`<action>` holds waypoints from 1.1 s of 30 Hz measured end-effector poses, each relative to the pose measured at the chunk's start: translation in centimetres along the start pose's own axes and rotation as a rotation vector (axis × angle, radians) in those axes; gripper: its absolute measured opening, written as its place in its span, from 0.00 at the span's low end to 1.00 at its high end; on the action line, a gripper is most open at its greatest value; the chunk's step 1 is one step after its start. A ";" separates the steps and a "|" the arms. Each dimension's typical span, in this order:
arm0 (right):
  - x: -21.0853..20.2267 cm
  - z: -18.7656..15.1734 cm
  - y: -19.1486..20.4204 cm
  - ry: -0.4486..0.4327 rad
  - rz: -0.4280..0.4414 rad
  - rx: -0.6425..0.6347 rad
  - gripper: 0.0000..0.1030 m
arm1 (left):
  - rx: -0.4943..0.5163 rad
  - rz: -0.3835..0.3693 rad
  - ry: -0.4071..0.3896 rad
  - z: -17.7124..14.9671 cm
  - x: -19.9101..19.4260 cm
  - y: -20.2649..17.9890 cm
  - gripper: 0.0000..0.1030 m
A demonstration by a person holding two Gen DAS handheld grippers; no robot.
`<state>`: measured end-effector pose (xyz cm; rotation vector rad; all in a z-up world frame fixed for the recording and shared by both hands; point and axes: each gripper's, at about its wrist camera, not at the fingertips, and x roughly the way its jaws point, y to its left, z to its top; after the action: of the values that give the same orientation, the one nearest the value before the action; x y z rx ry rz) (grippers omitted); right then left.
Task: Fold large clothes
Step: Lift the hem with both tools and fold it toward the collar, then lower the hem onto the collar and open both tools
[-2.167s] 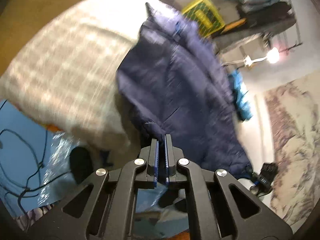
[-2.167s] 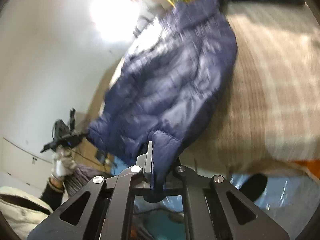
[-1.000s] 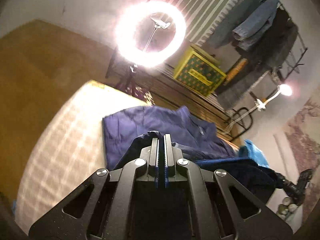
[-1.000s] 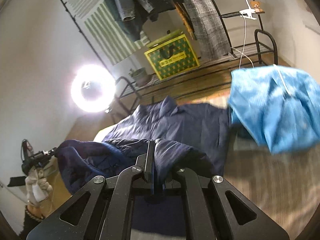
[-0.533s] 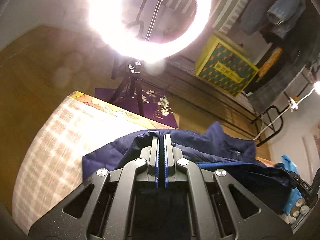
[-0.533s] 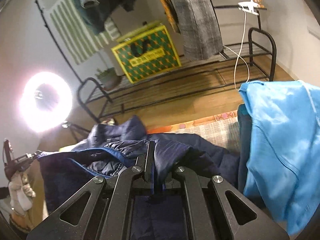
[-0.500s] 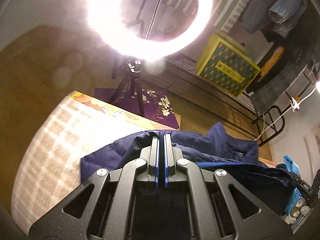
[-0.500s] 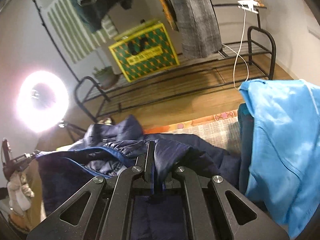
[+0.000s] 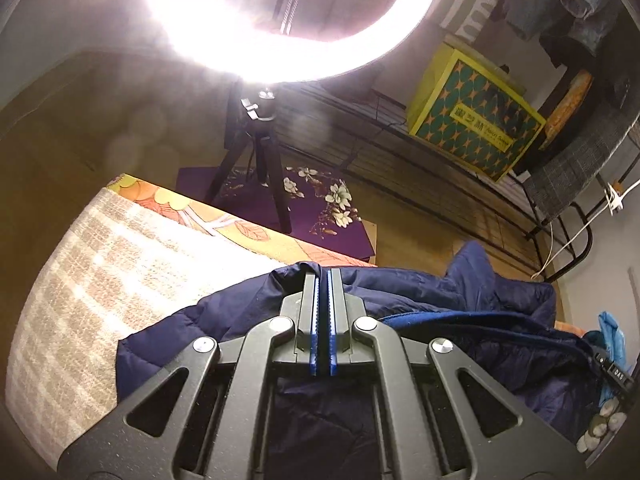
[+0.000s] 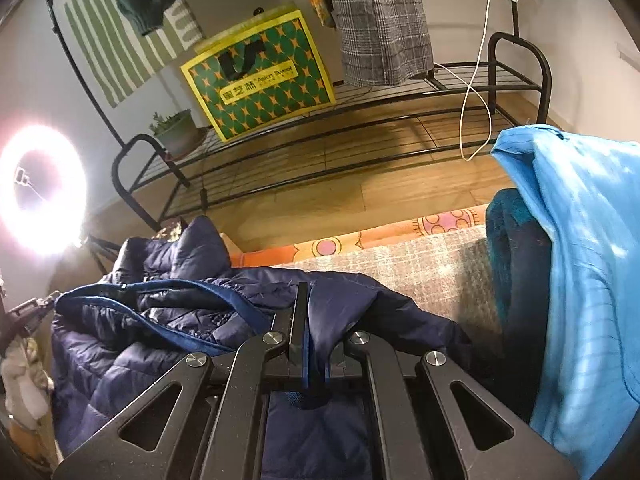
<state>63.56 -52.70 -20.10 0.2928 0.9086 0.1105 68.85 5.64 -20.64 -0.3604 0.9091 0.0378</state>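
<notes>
A navy puffer jacket (image 9: 460, 320) lies doubled over on a bed covered by a checked beige blanket (image 9: 100, 280), its collar peaking toward the far edge at about 1 o'clock in the left wrist view. Both tools grip it near that far side. The left hand-held gripper (image 9: 323, 280) has its blue-lined jaws pressed almost together, a fold of navy cloth bunched around the tips; the fabric seems pinched there, though the bite itself is hard to see. The right hand-held gripper (image 10: 310, 320) is clamped on a thick fold of the same jacket (image 10: 180, 320), cloth plainly wedged between the jaws.

The quilted, down-filled shell looks light and very soft, likely to billow and spring back rather than hold a crease. Its smooth surface appears slick, so a shallow pinch could slide free. The better holds are probably the bound hem, the blue-edged opening or a seam, where the layers are thicker.

Both tools point nearly level across the bed, tilted slightly up toward a metal clothes rack (image 10: 360, 120) and a yellow-green box (image 10: 256, 72) at 12 o'clock. In the right wrist view the left tool shows at the 9 o'clock edge, well apart across the jacket's width. A bright blue garment (image 10: 580, 260) is heaped at 3 o'clock; a ring light (image 9: 280, 20) glares at 12 o'clock in the left view.
</notes>
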 end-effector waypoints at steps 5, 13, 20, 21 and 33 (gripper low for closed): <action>0.9 0.0 0.0 0.013 -0.003 -0.010 0.03 | -0.001 -0.009 0.010 0.1 0.5 -0.2 0.01; 0.8 0.3 -0.6 0.045 0.046 0.033 0.07 | -0.033 -0.055 0.039 0.6 0.1 0.0 0.13; -0.9 1.2 -0.7 0.022 0.115 0.054 0.39 | -0.072 -0.125 0.008 2.1 -2.3 1.1 0.48; -1.4 1.4 -0.6 0.006 0.109 0.049 0.45 | -0.075 -0.140 0.006 2.3 -2.6 1.2 0.48; -3.1 -1.2 5.7 -0.057 0.075 -0.329 0.45 | 0.264 -0.100 0.063 -1.7 -2.3 -3.2 0.48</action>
<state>60.91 -47.74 -16.74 0.0234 0.8081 0.3163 66.73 2.37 -18.89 -0.1614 0.9442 -0.1850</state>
